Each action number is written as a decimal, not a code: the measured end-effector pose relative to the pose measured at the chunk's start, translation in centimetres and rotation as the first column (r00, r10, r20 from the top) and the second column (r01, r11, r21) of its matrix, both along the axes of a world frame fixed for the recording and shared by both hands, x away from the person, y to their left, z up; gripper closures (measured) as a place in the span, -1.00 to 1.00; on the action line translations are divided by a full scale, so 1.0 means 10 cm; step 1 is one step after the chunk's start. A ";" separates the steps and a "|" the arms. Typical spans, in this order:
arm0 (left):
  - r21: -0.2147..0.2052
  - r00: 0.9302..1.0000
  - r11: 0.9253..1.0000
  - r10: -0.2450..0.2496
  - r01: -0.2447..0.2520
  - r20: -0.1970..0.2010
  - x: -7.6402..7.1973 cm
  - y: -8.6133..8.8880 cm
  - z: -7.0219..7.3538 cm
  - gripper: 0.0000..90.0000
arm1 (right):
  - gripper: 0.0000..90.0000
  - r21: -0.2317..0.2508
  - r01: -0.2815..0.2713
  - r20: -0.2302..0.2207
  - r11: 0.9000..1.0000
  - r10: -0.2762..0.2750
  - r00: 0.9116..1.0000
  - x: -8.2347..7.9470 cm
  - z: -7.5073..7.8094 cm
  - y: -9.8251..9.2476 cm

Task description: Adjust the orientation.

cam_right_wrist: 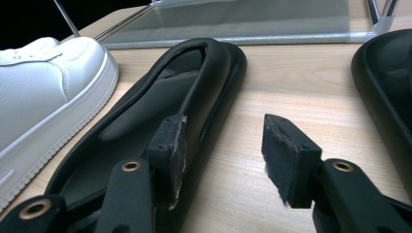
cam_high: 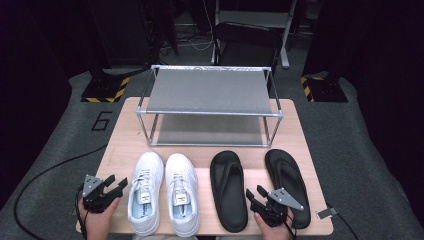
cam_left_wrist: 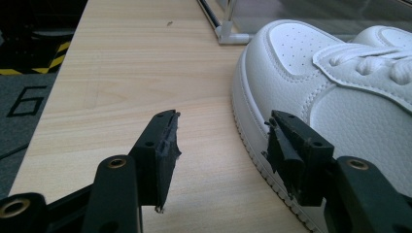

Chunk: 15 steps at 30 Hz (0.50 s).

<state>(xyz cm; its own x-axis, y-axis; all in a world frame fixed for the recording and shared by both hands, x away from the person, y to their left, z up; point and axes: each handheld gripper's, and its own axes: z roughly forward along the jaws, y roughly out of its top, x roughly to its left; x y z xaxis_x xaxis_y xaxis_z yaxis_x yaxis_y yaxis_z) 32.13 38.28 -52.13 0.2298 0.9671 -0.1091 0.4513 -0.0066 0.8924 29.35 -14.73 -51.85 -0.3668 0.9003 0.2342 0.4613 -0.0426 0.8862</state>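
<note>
both grippers (cam_high: 116,184) (cam_high: 255,194) agape, empty; sneakers (cam_high: 162,192), sandals (cam_high: 257,186) before rack (cam_high: 210,105).

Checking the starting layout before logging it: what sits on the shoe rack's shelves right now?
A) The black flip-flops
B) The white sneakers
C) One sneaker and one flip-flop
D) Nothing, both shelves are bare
D: both shelves of the shoe rack are bare, while the white sneakers and black flip-flops lie on the table in front of it.

Dim room, grey floor (cam_high: 45,145)
</note>
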 end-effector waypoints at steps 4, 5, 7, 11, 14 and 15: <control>-0.003 1.000 1.000 0.005 -0.005 -0.001 -0.01 0.02 0.01 -0.02 | 0.09 0.021 -0.007 -0.017 1.000 0.007 1.000 0.00 0.01 0.01; -0.009 1.000 1.000 0.012 -0.012 0.011 -0.01 0.02 0.00 -0.02 | 0.09 0.021 -0.007 -0.017 1.000 0.007 1.000 0.00 0.01 0.01; -0.011 1.000 1.000 0.011 -0.012 -0.006 -0.02 0.03 0.01 -0.02 | 0.09 0.024 -0.021 -0.021 0.999 0.022 1.000 0.00 0.01 0.02; -0.011 1.000 1.000 0.013 -0.013 -0.002 -0.04 0.04 0.01 0.00 | 0.11 0.035 -0.035 -0.042 0.999 0.037 0.998 0.00 0.01 0.05; -0.017 1.000 1.000 0.017 -0.017 0.004 -0.07 0.05 0.02 0.00 | 0.13 0.032 -0.042 -0.049 0.999 0.044 0.998 0.01 0.01 0.07; -0.014 1.000 1.000 0.017 -0.017 0.001 -0.07 0.05 0.02 0.00 | 0.13 0.031 -0.044 -0.054 0.999 0.046 0.998 0.00 0.01 0.08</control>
<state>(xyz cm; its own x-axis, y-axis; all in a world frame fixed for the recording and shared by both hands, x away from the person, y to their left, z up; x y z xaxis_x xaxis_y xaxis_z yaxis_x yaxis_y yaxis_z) 31.41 38.82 -51.97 0.2131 0.9693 -0.1224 0.4505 0.0137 0.8927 29.39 -13.90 -51.76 -0.3929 0.8755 0.2814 0.5107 -0.0467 0.8585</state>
